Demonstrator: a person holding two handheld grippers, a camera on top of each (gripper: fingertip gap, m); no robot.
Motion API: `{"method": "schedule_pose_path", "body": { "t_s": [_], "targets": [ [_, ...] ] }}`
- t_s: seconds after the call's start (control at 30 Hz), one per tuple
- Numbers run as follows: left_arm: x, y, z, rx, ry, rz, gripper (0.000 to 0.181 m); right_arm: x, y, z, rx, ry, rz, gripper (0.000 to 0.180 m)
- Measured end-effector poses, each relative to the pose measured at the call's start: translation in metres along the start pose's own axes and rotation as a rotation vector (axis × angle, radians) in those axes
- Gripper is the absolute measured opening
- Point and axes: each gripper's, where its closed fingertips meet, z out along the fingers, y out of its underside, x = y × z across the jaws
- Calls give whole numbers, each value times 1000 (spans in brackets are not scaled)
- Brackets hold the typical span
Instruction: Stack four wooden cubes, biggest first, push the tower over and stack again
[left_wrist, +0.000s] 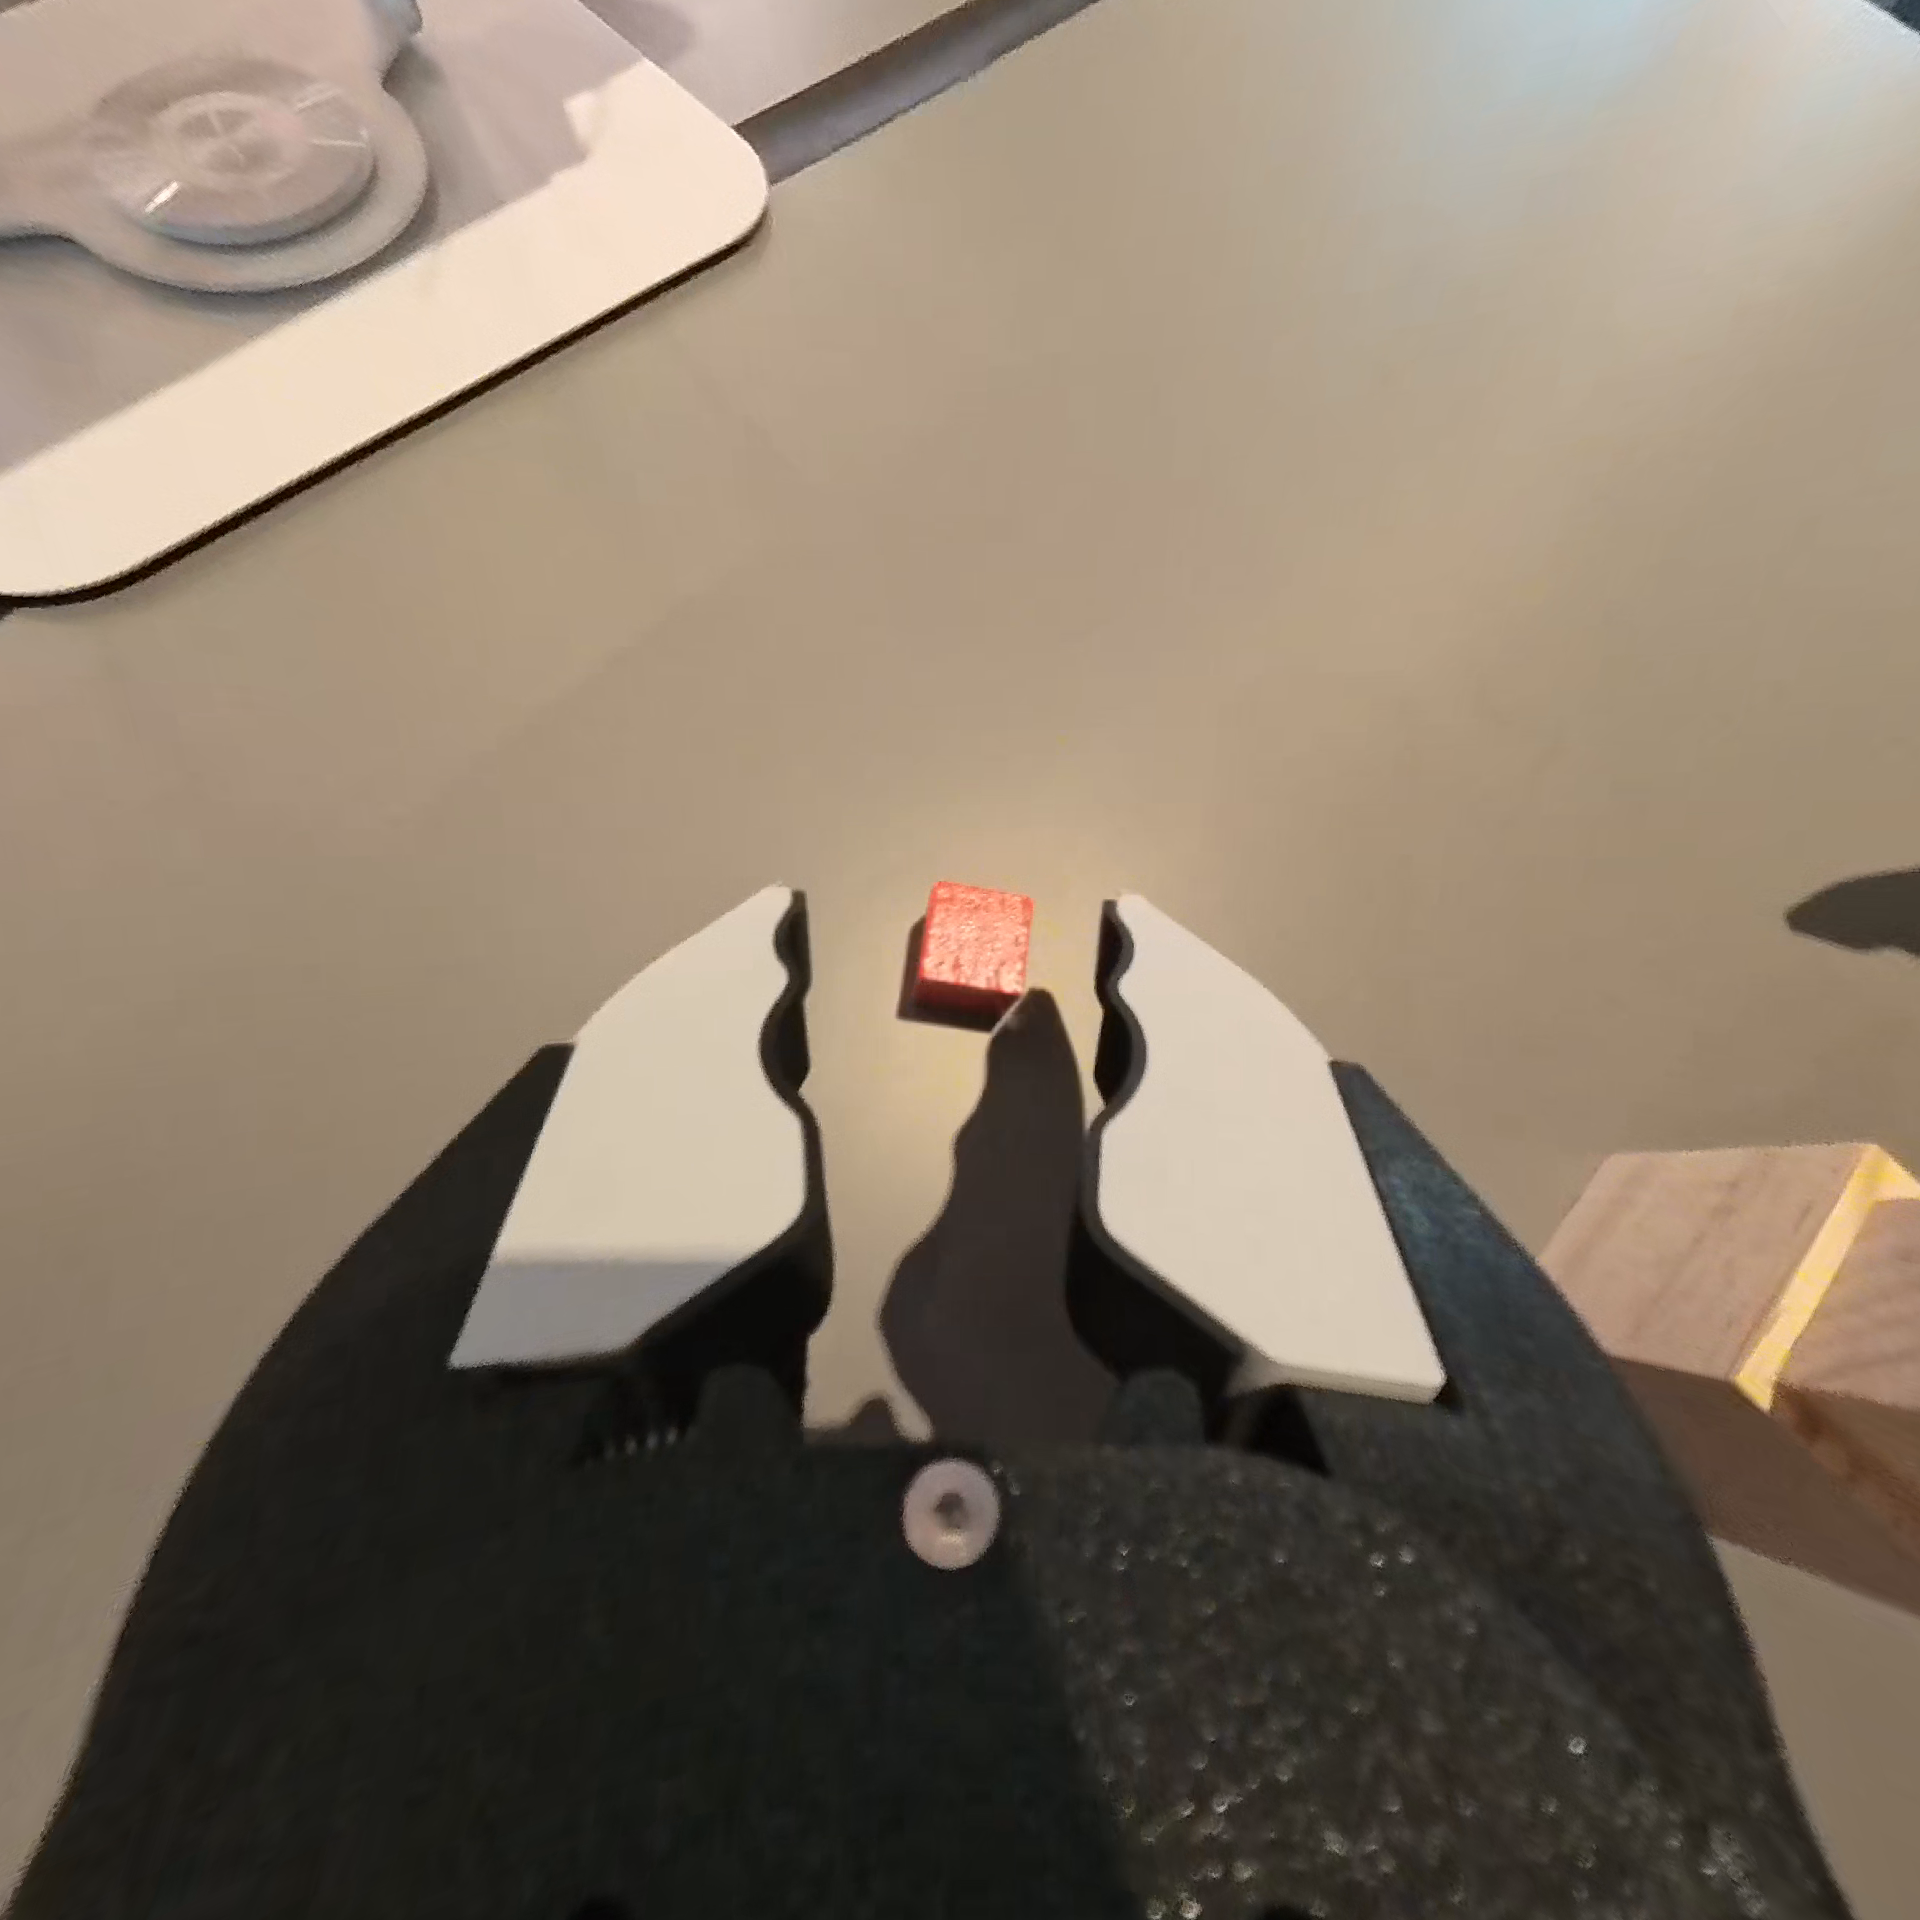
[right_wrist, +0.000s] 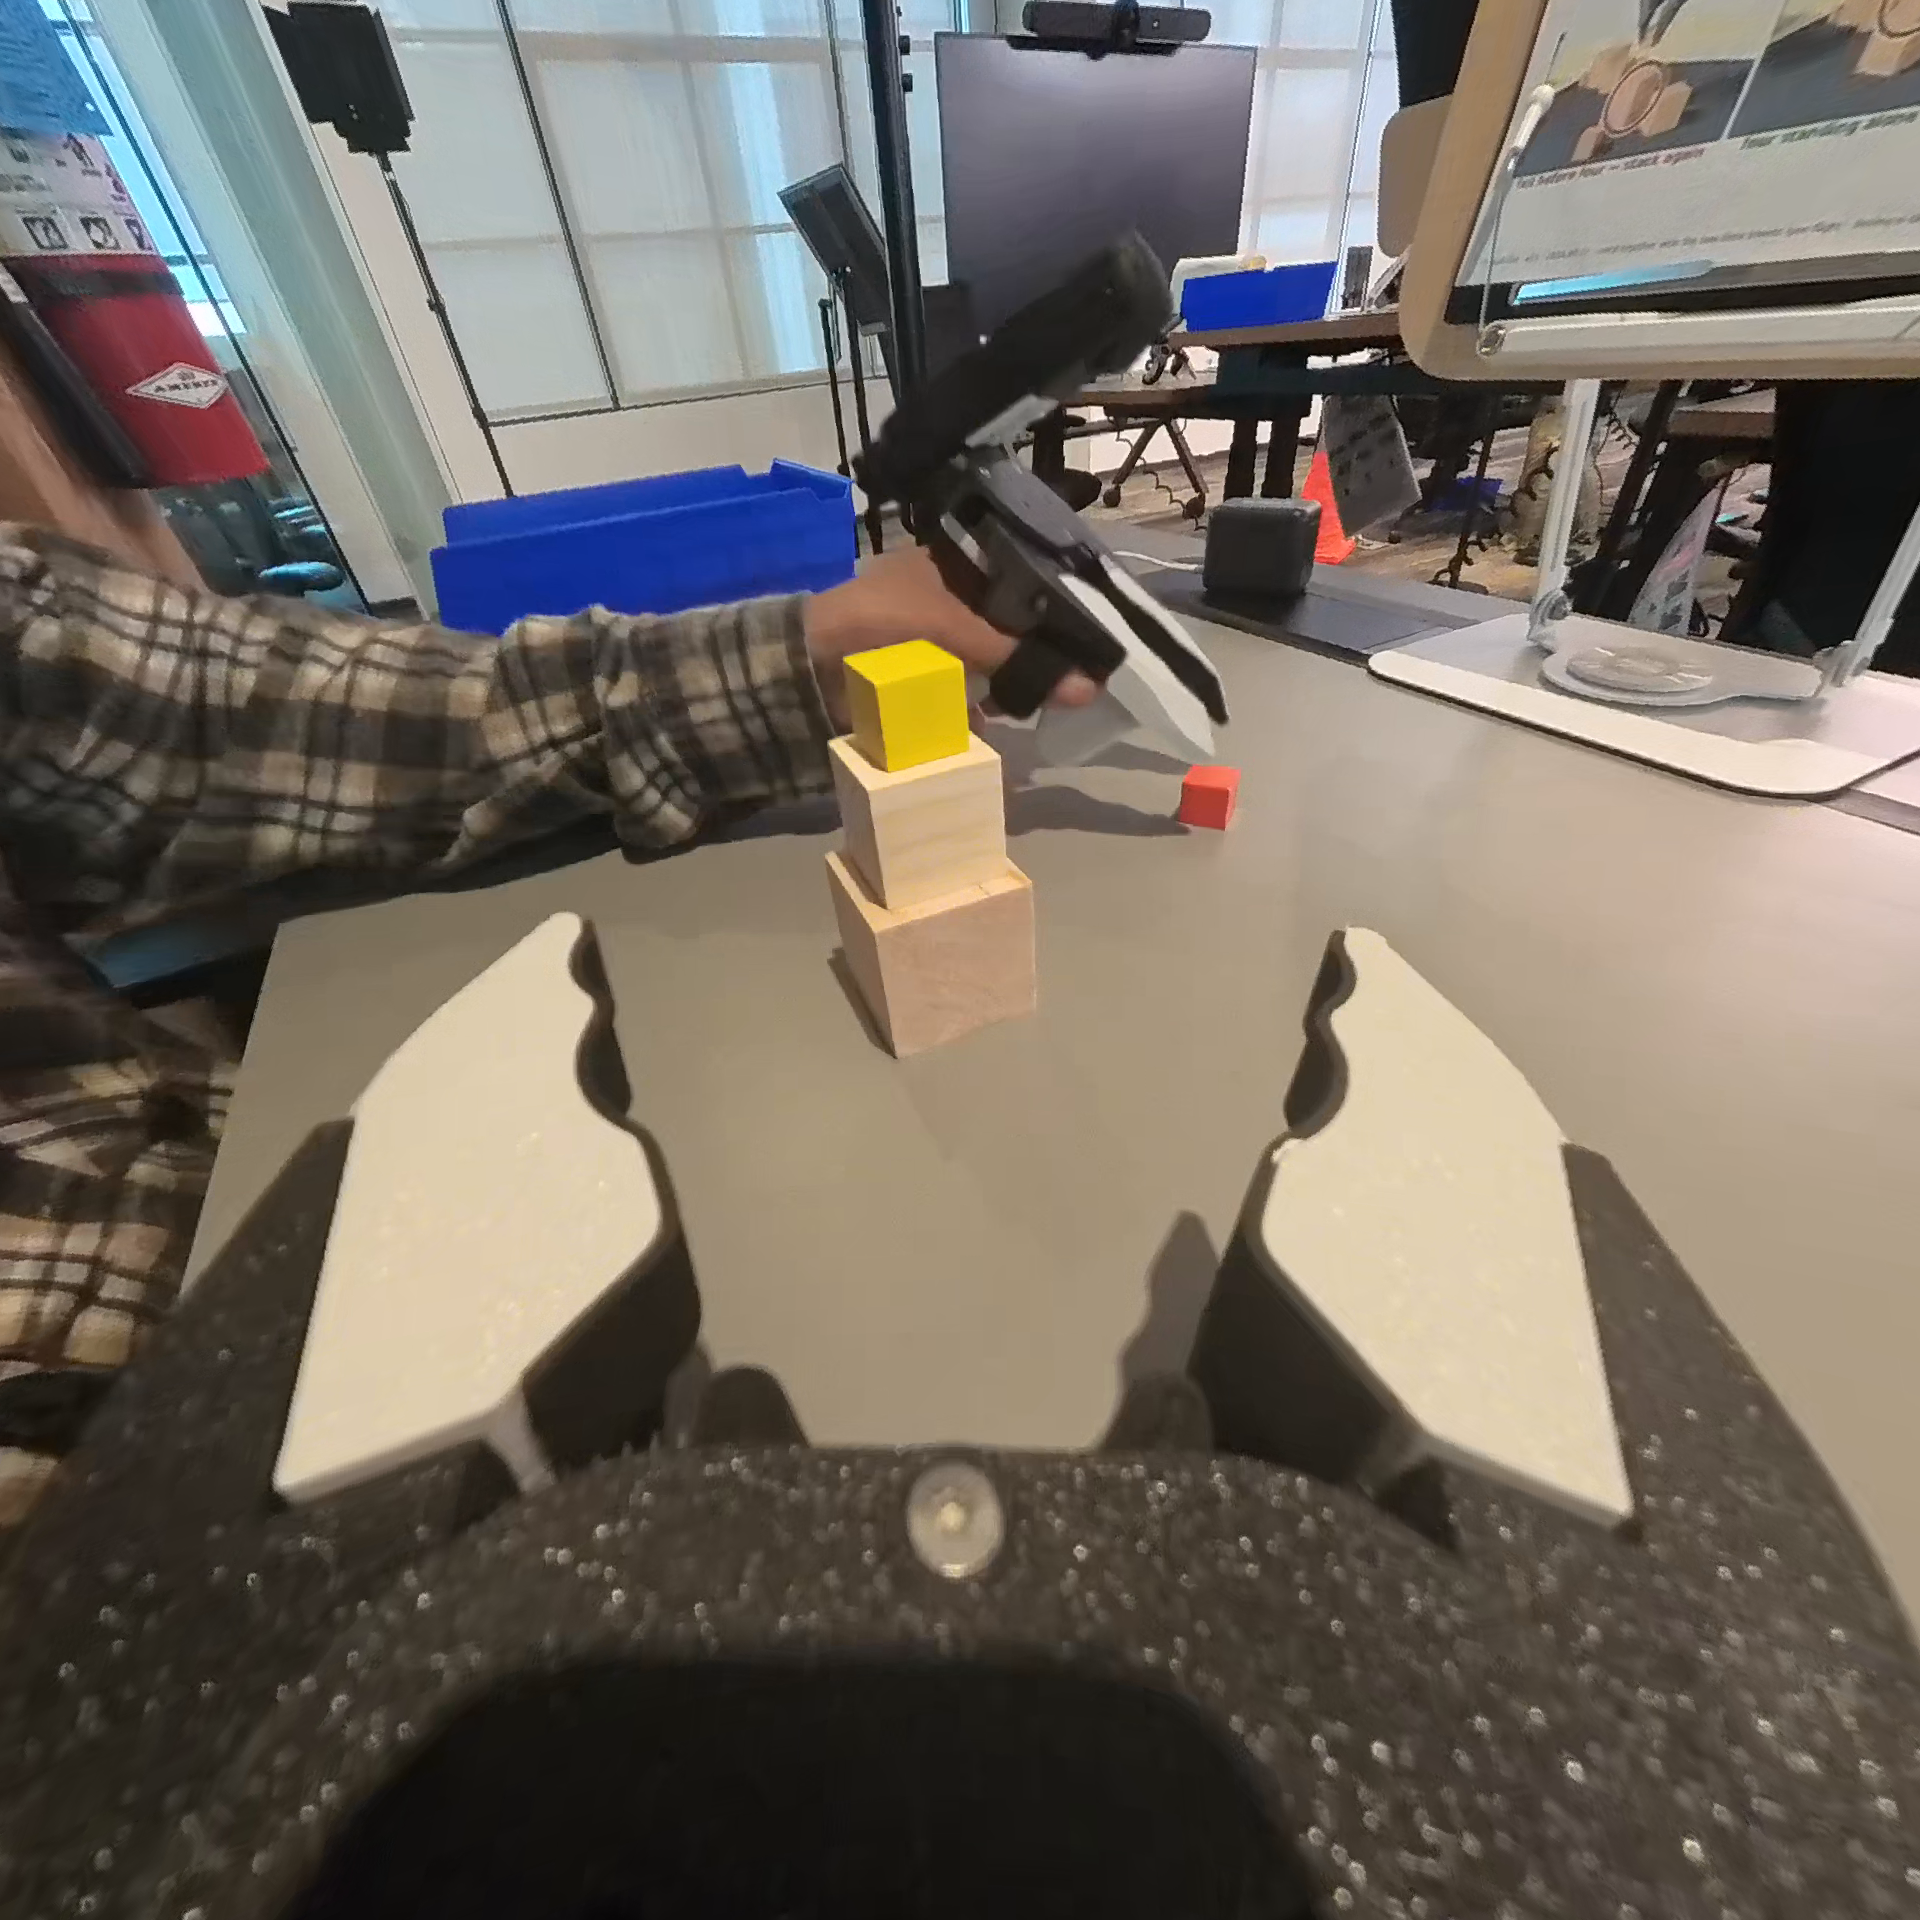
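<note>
A tower stands on the grey table (right_wrist: 1455, 1039): a large plain wooden cube (right_wrist: 951, 966) at the bottom, a smaller plain wooden cube (right_wrist: 925, 816) on it, a yellow cube (right_wrist: 906, 704) on top. A small red cube (left_wrist: 971, 954) lies alone on the table and also shows in the right wrist view (right_wrist: 1209, 797). My left gripper (left_wrist: 951, 909) is open and hovers just above the red cube, with its fingers either side; it shows from afar in the right wrist view (right_wrist: 1195, 722). My right gripper (right_wrist: 961, 940) is open and empty, in front of the tower. The tower's edge (left_wrist: 1704, 1320) shows at the left wrist view's right.
A white stand base (left_wrist: 374, 343) with a round disc lies at the far left of the left wrist view; it holds up a framed board (right_wrist: 1662, 177). A blue bin (right_wrist: 644, 545) and a dark box (right_wrist: 1259, 545) sit at the table's far side. A plaid-sleeved arm (right_wrist: 364, 727) reaches across. From my right tips it is roughly 10 cm to the smaller plain wooden cube (right_wrist: 925, 816); from my left, 15 cm.
</note>
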Motion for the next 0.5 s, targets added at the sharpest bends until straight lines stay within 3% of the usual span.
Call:
{"method": "schedule_pose_path", "body": {
  "t_s": [0.37, 0.5],
  "targets": [
    [3, 12, 18, -78, -17, 34, 42, -1, 1, 1, -10, 2, -2, 124],
    [3, 17, 23, -100, 2, 50, 23, 0, 1, 0, -6, 6, -2, 124]
  ]
}}
